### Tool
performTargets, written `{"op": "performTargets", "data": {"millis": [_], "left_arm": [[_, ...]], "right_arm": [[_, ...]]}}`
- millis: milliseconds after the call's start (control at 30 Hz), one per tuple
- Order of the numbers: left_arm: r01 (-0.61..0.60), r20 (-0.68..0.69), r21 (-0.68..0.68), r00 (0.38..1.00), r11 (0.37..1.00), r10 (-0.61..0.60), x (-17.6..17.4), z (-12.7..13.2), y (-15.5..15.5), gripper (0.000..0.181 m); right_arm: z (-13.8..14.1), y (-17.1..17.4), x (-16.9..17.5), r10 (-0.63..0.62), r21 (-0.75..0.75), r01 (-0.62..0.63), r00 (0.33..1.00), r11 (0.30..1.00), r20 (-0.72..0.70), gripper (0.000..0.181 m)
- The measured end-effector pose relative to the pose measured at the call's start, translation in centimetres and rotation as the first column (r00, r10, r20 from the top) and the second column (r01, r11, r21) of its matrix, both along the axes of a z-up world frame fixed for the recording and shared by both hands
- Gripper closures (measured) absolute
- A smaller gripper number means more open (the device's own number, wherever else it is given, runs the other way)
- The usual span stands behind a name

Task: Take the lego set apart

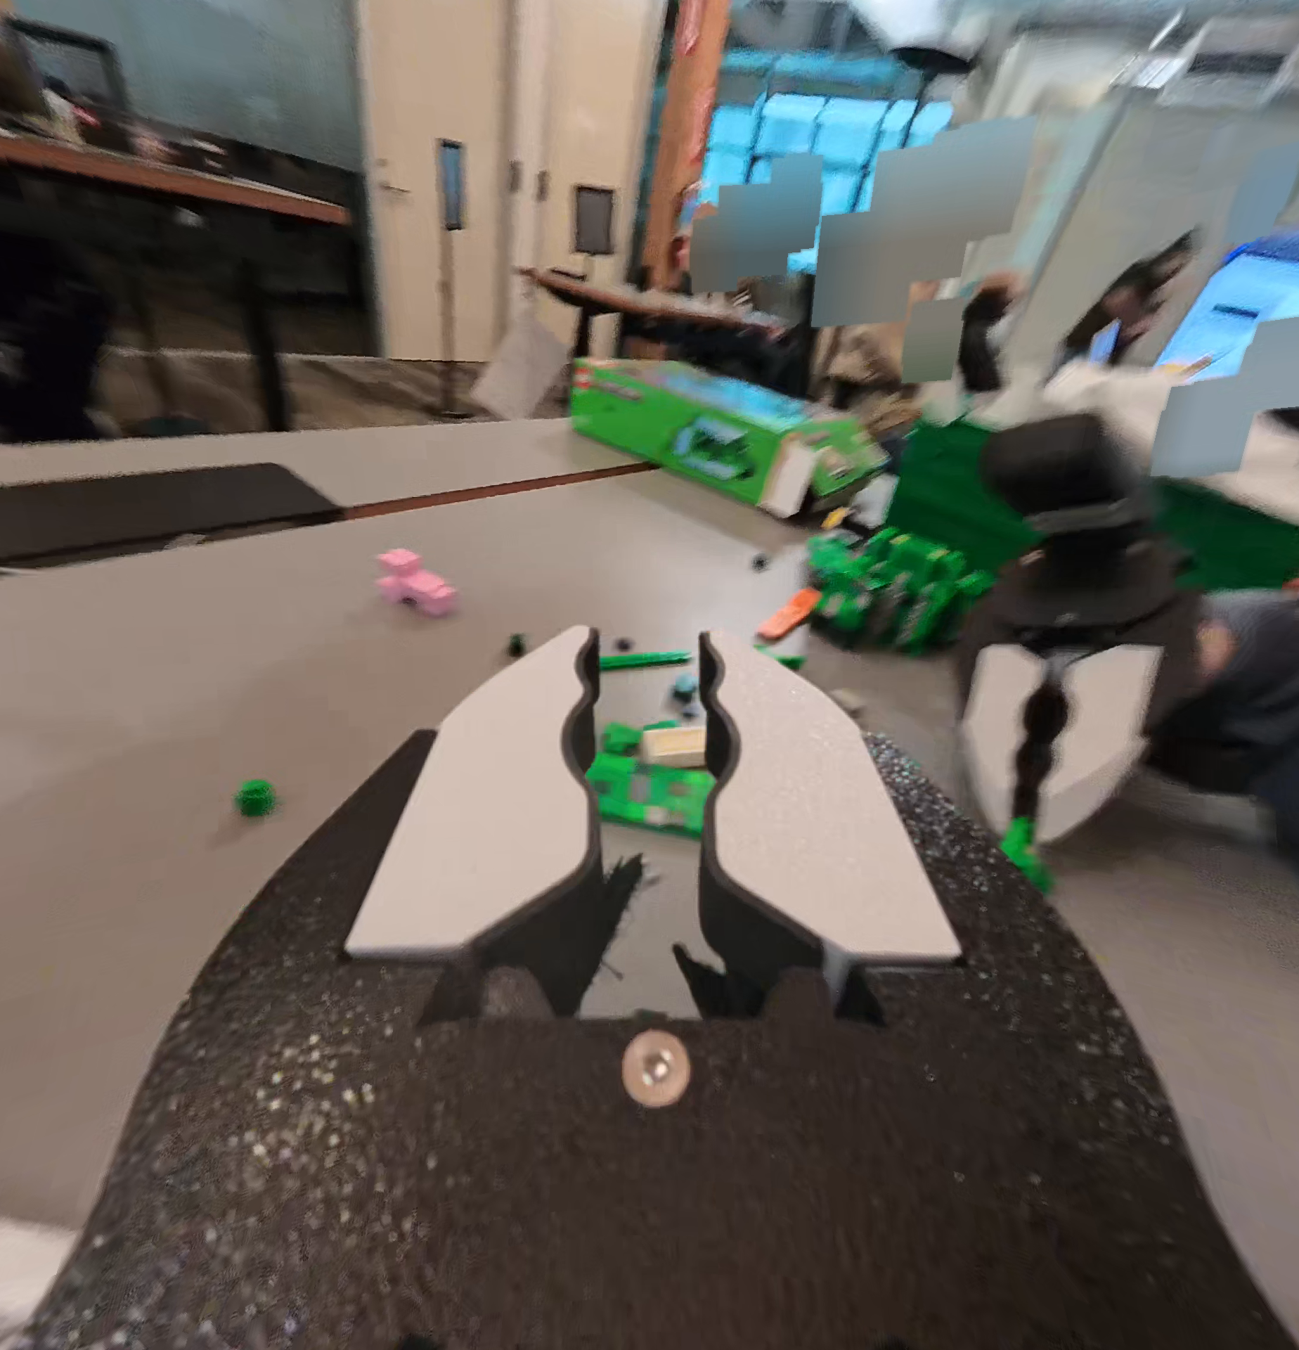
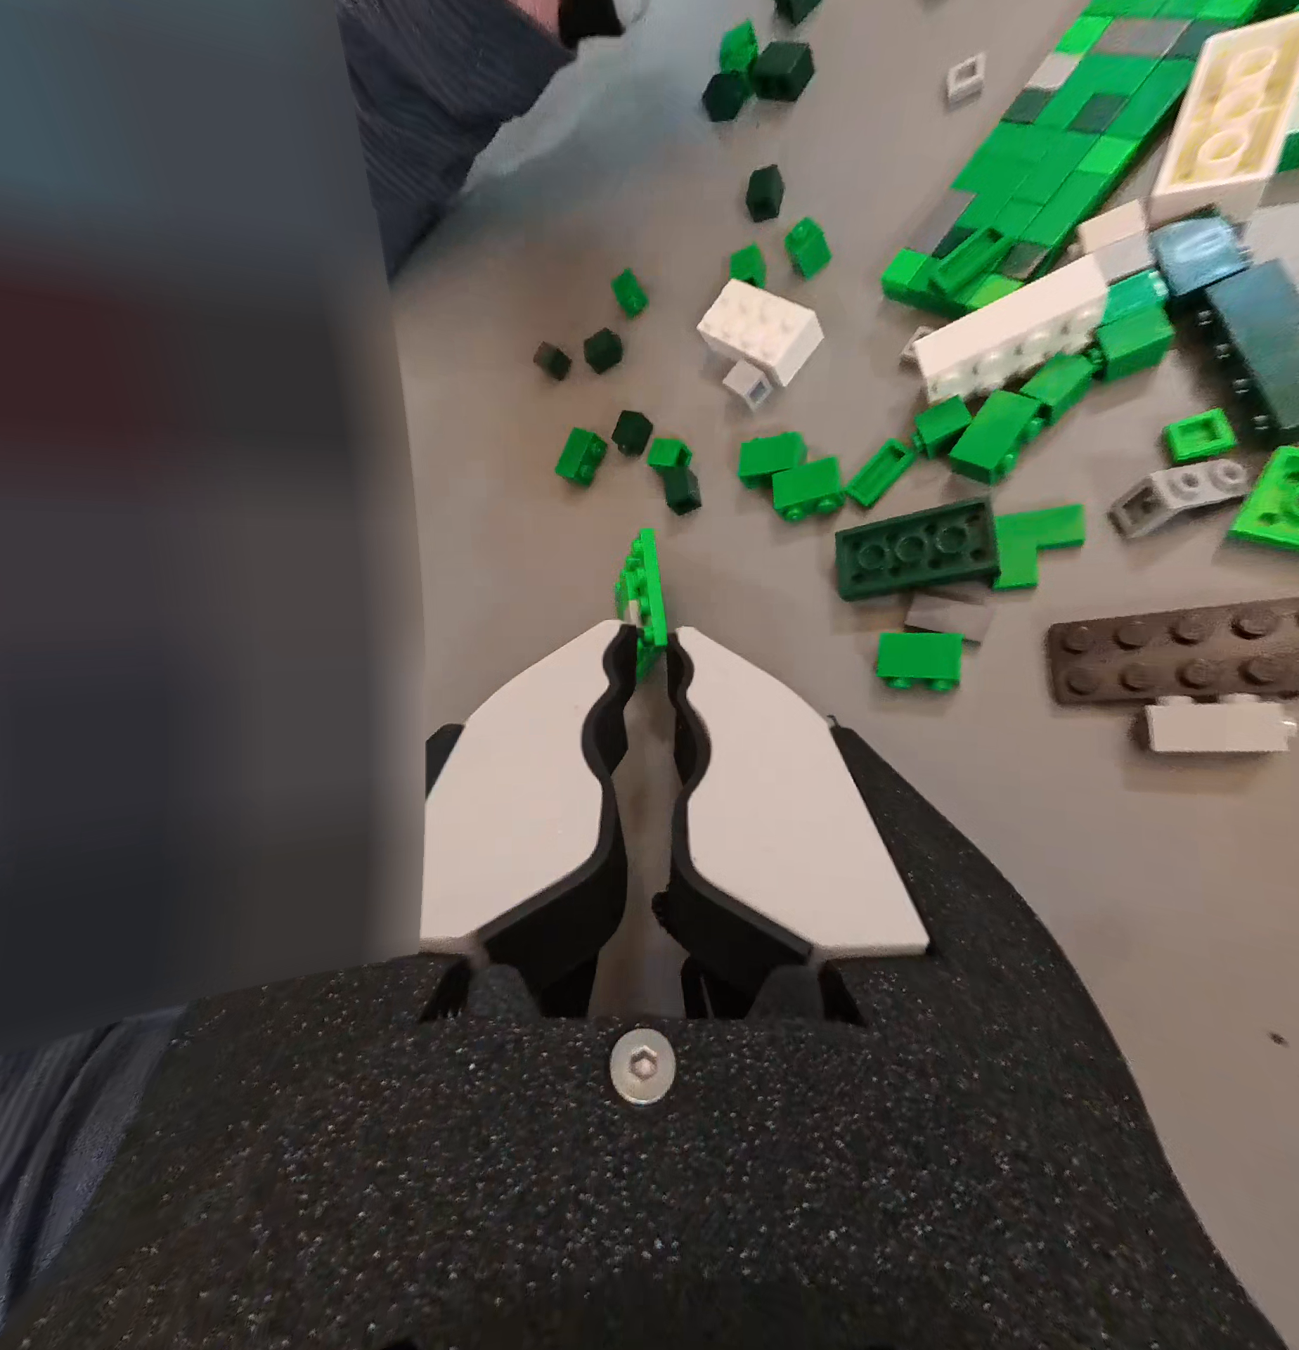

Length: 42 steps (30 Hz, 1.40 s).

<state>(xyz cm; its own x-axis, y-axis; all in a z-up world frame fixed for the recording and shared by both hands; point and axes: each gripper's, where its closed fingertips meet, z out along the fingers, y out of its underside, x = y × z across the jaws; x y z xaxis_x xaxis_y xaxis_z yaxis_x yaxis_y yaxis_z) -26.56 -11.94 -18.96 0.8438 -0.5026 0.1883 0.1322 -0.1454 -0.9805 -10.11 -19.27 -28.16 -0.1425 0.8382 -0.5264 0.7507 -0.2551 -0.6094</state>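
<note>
My right gripper (image 2: 650, 637) is shut on a thin green lego plate (image 2: 643, 584), held edge-on above the grey table; it also shows in the left wrist view (image 1: 1026, 825), with the plate (image 1: 1026, 858) hanging below its tips. My left gripper (image 1: 650, 643) is open and empty, raised over a green lego slab (image 1: 650, 792) with a cream brick (image 1: 672, 745) on it. A built green lego block (image 1: 891, 599) stands farther right. In the right wrist view, a tiled green panel (image 2: 1055, 146), white bricks (image 2: 760, 329) and several loose green pieces (image 2: 807, 482) lie scattered.
A pink lego animal (image 1: 415, 582) and a green round piece (image 1: 255, 798) lie left on the table (image 1: 157, 730). A green set box (image 1: 719, 431) lies at the far edge. A brown studded plate (image 2: 1187, 646) lies right. A person's sleeve (image 2: 442, 95) is at the upper left. Tip to tip, the grippers are about 20 centimeters apart. Between my left fingertips and the green lego slab (image 1: 650, 792) there is roughly 11 centimeters. The right camera catches it too, in the right wrist view (image 2: 1115, 57).
</note>
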Motion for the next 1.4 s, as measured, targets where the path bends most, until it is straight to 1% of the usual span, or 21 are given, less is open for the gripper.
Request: {"op": "performTargets", "data": {"millis": [33, 100, 233, 300, 367, 433, 500, 567, 633, 700, 800, 833, 900, 1033, 1067, 1133, 1167, 1200, 1267, 1367, 1400], "left_arm": [[-0.047, -0.072, 0.021, 0.996, 0.999, 0.048, -0.3, -0.1, 0.1, 0.158], [-0.085, -0.147, 0.068, 0.985, 0.994, 0.094, -0.2, 0.0, 0.1, 0.160], [-0.055, -0.158, 0.046, 0.985, 0.997, 0.062, 0.7, -0.6, 0.1, 0.162], [-0.053, -0.140, 0.047, 0.988, 0.997, 0.060, 0.8, -0.6, 0.1, 0.162], [-0.055, -0.129, 0.065, 0.990, 0.996, 0.063, 0.9, -0.6, 0.1, 0.162], [-0.048, -0.129, 0.073, 0.990, 0.996, 0.057, 1.2, -1.0, 0.2, 0.164], [-0.036, -0.135, 0.074, 0.990, 0.997, 0.046, 1.5, -1.5, 0.3, 0.165], [-0.039, -0.144, 0.082, 0.988, 0.996, 0.051, 1.6, -1.6, 0.4, 0.166], [-0.063, -0.148, 0.120, 0.986, 0.991, 0.081, 1.3, -1.2, 0.4, 0.168], [-0.081, -0.152, 0.171, 0.982, 0.982, 0.108, 1.1, -0.6, 0.2, 0.170], [-0.106, -0.157, 0.199, 0.978, 0.974, 0.139, 0.6, -0.2, 0.1, 0.171], [-0.110, -0.157, 0.197, 0.977, 0.974, 0.142, 0.4, -0.2, 0.1, 0.171], [-0.110, -0.147, 0.187, 0.979, 0.976, 0.139, 0.2, -0.2, 0.2, 0.170], [-0.078, -0.111, 0.137, 0.989, 0.987, 0.094, 0.6, -0.7, 0.3, 0.166], [-0.051, -0.118, 0.117, 0.991, 0.992, 0.064, 1.0, -1.0, 0.2, 0.165], [0.073, -0.136, 0.024, 0.988, 0.997, -0.069, 2.3, -2.0, -0.4, 0.181], [0.119, -0.123, 0.000, 0.985, 0.993, -0.118, 2.7, -2.1, -0.8, 0.181], [0.130, -0.108, -0.003, 0.986, 0.991, -0.130, 2.6, -1.9, -1.0, 0.181], [0.069, -0.081, 0.032, 0.994, 0.997, -0.067, 0.9, -1.0, -1.5, 0.181], [-0.049, -0.094, 0.091, 0.994, 0.995, 0.058, -3.6, 1.1, -3.1, 0.169], [-0.044, -0.115, 0.073, 0.992, 0.996, 0.052, -4.9, 1.5, -3.9, 0.167]], "right_arm": [[0.0, 0.3, 0.0, -0.012, 0.024, 0.012, 1.000, 1.000, -0.008, 0.172], [0.0, 1.2, -0.1, -0.040, 0.079, 0.042, 0.999, 0.996, -0.028, 0.165], [0.8, 2.0, -0.6, -0.056, 0.122, 0.068, 0.994, 0.990, -0.094, 0.158], [1.5, 2.8, -1.2, -0.053, 0.211, 0.087, 0.985, 0.974, -0.162, 0.154], [2.8, 4.1, -2.2, -0.067, 0.334, 0.155, 0.963, 0.930, -0.261, 0.151], [4.4, 6.2, -3.1, -0.116, 0.462, 0.295, 0.919, 0.836, -0.377, 0.149], [6.1, 7.9, -3.9, -0.168, 0.532, 0.450, 0.853, 0.717, -0.494, 0.148], [7.6, 9.4, -4.3, -0.228, 0.542, 0.603, 0.764, 0.586, -0.603, 0.149], [8.4, 10.0, -4.5, -0.271, 0.509, 0.710, 0.677, 0.487, -0.684, 0.152], [8.4, 9.6, -5.0, -0.259, 0.504, 0.738, 0.647, 0.449, -0.717, 0.157], [7.7, 9.7, -5.3, -0.220, 0.570, 0.734, 0.665, 0.369, -0.714, 0.164], [7.4, 9.8, -5.3, -0.212, 0.589, 0.727, 0.675, 0.353, -0.706, 0.167], [7.4, 10.1, -5.1, -0.222, 0.586, 0.735, 0.669, 0.342, -0.709, 0.168], [8.4, 10.6, -4.1, -0.251, 0.496, 0.793, 0.591, 0.353, -0.767, 0.175], [8.6, 10.7, -3.8, -0.256, 0.470, 0.808, 0.568, 0.354, -0.782, 0.177], [8.6, 11.1, -3.3, -0.274, 0.433, 0.830, 0.533, 0.352, -0.800, 0.178], [8.7, 11.3, -3.2, -0.282, 0.422, 0.836, 0.524, 0.350, -0.804, 0.178], [8.7, 11.3, -3.1, -0.283, 0.417, 0.841, 0.517, 0.346, -0.808, 0.178], [8.8, 11.2, -3.1, -0.271, 0.427, 0.841, 0.519, 0.333, -0.811, 0.178], [8.3, 10.9, -3.6, -0.245, 0.486, 0.816, 0.564, 0.315, -0.788, 0.178], [8.2, 10.9, -3.7, -0.237, 0.504, 0.808, 0.577, 0.305, -0.782, 0.178]]}}
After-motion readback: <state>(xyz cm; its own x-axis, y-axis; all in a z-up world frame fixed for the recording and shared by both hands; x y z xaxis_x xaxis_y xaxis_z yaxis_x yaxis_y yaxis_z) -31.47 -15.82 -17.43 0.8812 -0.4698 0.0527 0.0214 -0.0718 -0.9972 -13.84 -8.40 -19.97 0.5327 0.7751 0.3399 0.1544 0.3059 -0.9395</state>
